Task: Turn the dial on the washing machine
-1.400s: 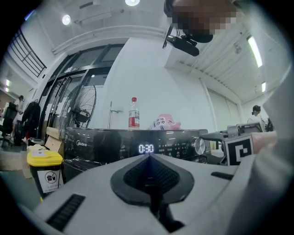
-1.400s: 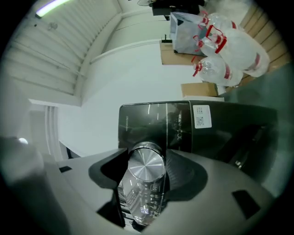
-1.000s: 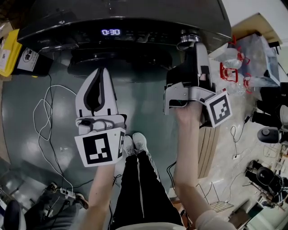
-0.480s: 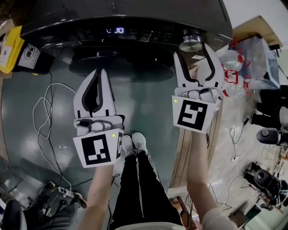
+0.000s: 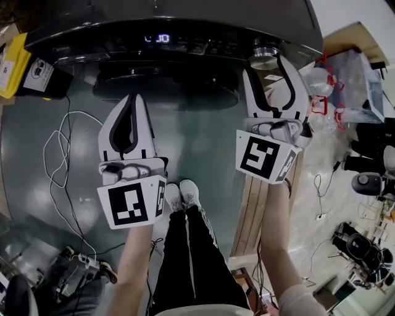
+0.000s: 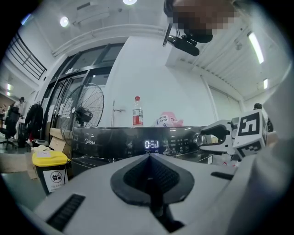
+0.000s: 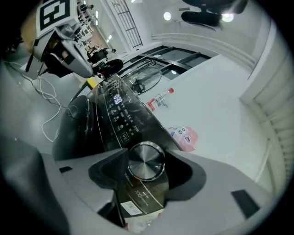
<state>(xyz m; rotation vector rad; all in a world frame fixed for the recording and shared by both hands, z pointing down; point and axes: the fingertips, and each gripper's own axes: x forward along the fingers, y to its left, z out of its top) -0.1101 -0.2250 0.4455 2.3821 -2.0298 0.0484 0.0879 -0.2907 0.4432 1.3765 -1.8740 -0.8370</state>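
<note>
Dark washing machine front, top cut off; right claw open around dial, left claw closed.

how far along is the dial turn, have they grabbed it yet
Done: the right tongs are open with the dial of the washing machine between them. In hand: the approach; a gap shows beside the dial, so no grip yet. Left: shutting on it and turning. The left tongs hang shut and empty, away from the washing machine.
</note>
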